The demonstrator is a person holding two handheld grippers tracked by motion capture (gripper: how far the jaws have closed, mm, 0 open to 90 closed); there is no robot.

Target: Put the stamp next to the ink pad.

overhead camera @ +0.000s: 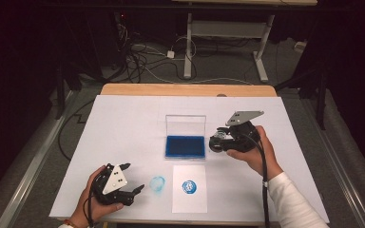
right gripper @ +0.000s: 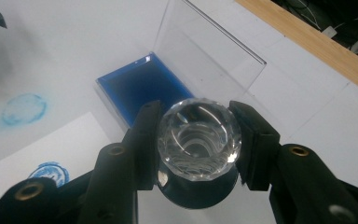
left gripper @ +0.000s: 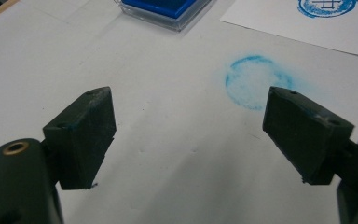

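A clear faceted crystal stamp (right gripper: 199,139) with a dark base sits clamped between the jaws of my right gripper (overhead camera: 217,142), just right of the blue ink pad (overhead camera: 185,147). The pad lies in a clear case whose lid (overhead camera: 186,125) stands open behind it. A white paper sheet (overhead camera: 189,199) in front of the pad bears a round blue stamp print (overhead camera: 189,187). A fainter blue ring smear (overhead camera: 158,184) marks the table cover to the sheet's left. My left gripper (overhead camera: 132,177) rests at the near left, open, nothing between its fingers (left gripper: 86,133).
The white cover (overhead camera: 123,123) spreads over a wooden table (overhead camera: 185,90). Beyond its far edge are cables (overhead camera: 138,57) on the floor and a desk frame (overhead camera: 228,33). The surroundings are dark.
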